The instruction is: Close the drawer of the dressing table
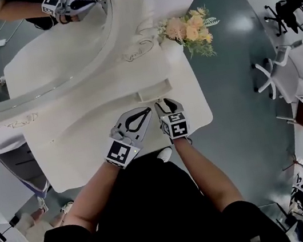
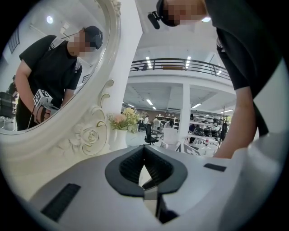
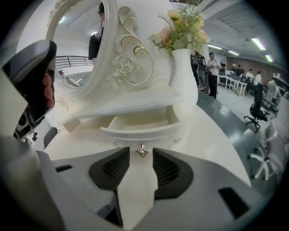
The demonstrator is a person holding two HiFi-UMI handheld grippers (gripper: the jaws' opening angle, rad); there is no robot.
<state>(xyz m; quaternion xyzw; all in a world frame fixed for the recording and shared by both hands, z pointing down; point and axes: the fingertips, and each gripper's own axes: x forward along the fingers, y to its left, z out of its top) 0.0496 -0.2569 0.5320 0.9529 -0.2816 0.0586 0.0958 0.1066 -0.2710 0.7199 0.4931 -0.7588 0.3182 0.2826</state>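
Note:
The white dressing table point(image 1: 85, 140) has a small drawer point(image 3: 140, 122) standing pulled out under its shelf, also seen in the head view as the drawer point(image 1: 150, 93). The drawer's little metal knob point(image 3: 142, 151) sits right at the mouth of my right gripper point(image 3: 141, 157), whose jaws are open and do not press on it. In the head view my right gripper point(image 1: 165, 103) points down at the drawer front. My left gripper point(image 1: 147, 111) hovers just to its left over the tabletop, shut with nothing in it. The left gripper point(image 2: 144, 150) faces the mirror frame.
A large oval mirror point(image 1: 41, 56) with a carved frame point(image 3: 128, 63) rises behind the drawer. A white vase point(image 3: 184, 81) of flowers point(image 1: 189, 31) stands at the table's right end. Office chairs point(image 1: 284, 68) stand on the grey floor beyond the table's right edge.

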